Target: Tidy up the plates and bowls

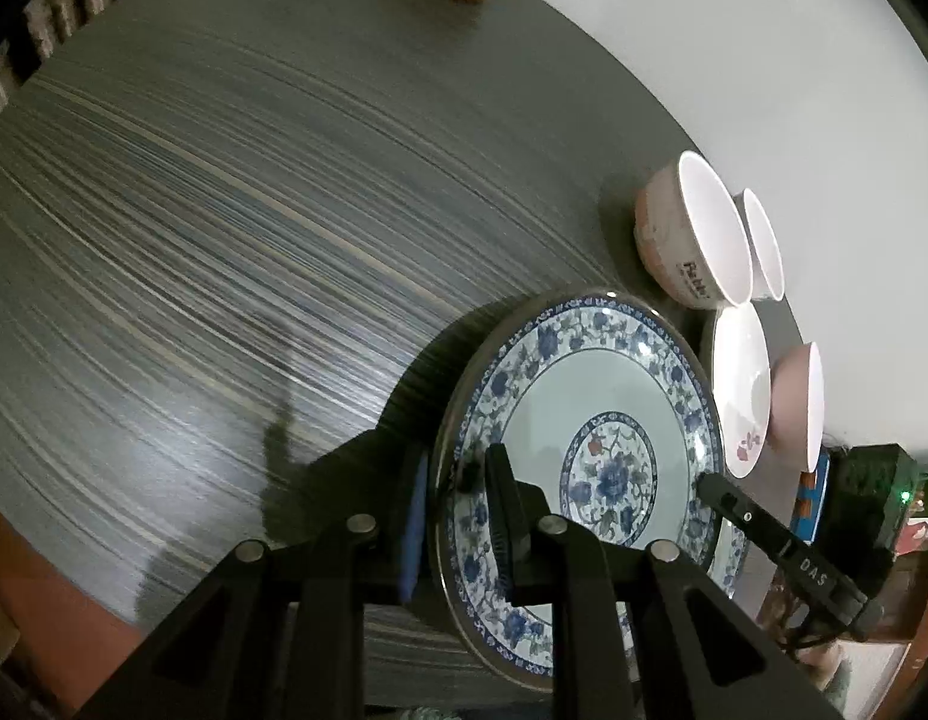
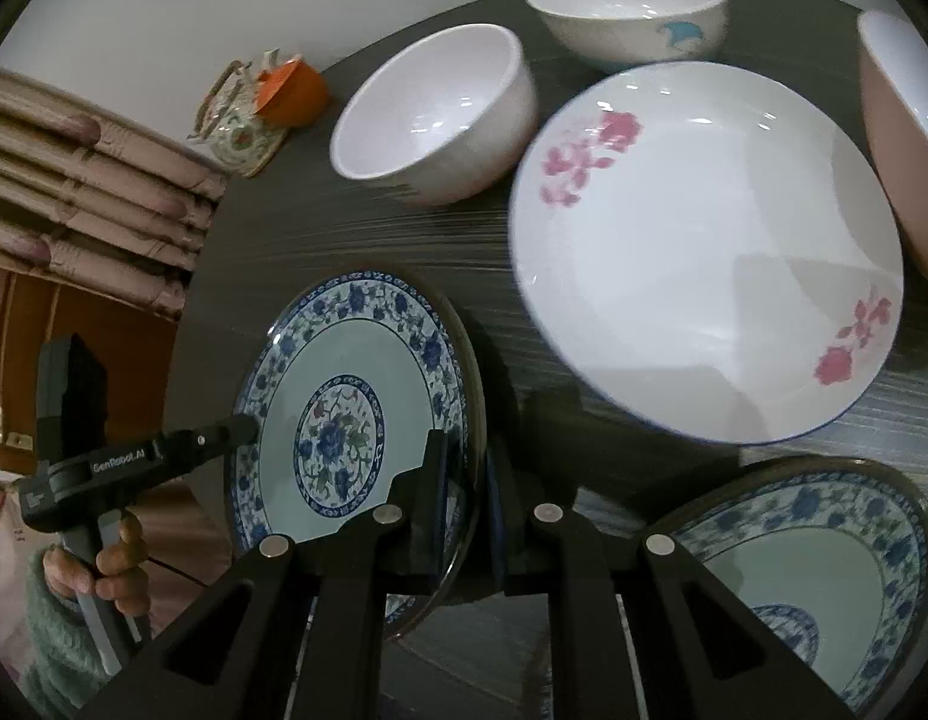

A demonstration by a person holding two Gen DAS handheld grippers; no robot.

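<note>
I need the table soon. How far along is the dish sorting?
Nothing looks stacked yet. In hand: both grippers, left and right, have their jaws clamped on opposite rims of one blue floral plate. Left: a matching plate, the pink-flowered dish and loose bowls on the table.

Light: dim, cool indoor | Glare: small highlights on the glossy white pink-flowered plate and the blue-and-white floral plate | Shadows: soft dark patch beside that plate on the dark streaked tabletop | Blur: tabletop grain smeared | Distortion: strong fisheye curvature, black corner vignette
</note>
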